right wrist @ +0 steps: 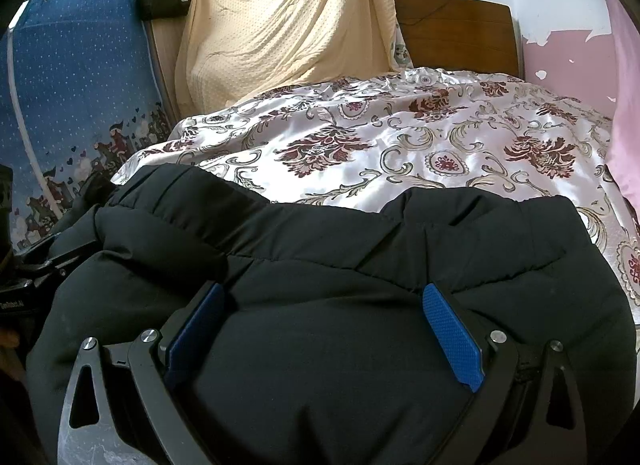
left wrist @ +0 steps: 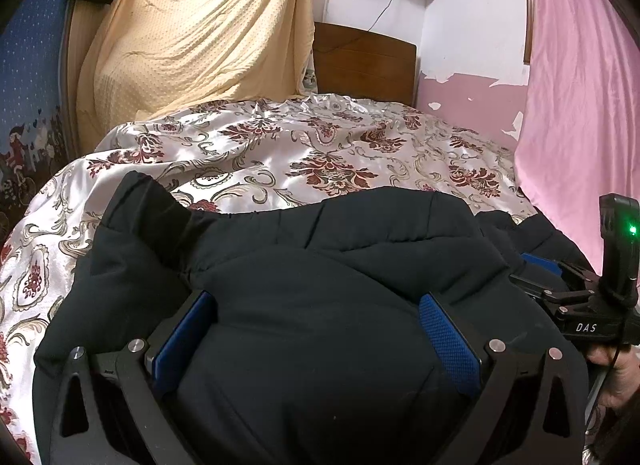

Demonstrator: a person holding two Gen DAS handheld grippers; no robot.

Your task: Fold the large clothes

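**Jacket bunched across the near edge of the bed, both grippers spread over it**

Jacket (left wrist: pixel 320 265), black and padded, lies in a thick heap along the near edge of the bed, on the floral satin bedspread (left wrist: pixel 280 145). Its long axis runs side to side, parallel to that edge, with a loose flap rising at its left end and its far hem facing the wooden headboard (left wrist: pixel 364 61).

The left gripper (left wrist: pixel 320 329) and the right gripper (right wrist: pixel 324 329) both sit low over the heap, pointing toward the headboard. Each has its blue pads spread wide, with padded fabric bulging up between them; neither is pinched on anything, though cloth lies against the inner faces. The two tools stand side by side, the right one showing at the right rim of the left wrist view.

Each gripper is equally near its own half of the garment, so a fold toward the far edge would likely need both closing together.
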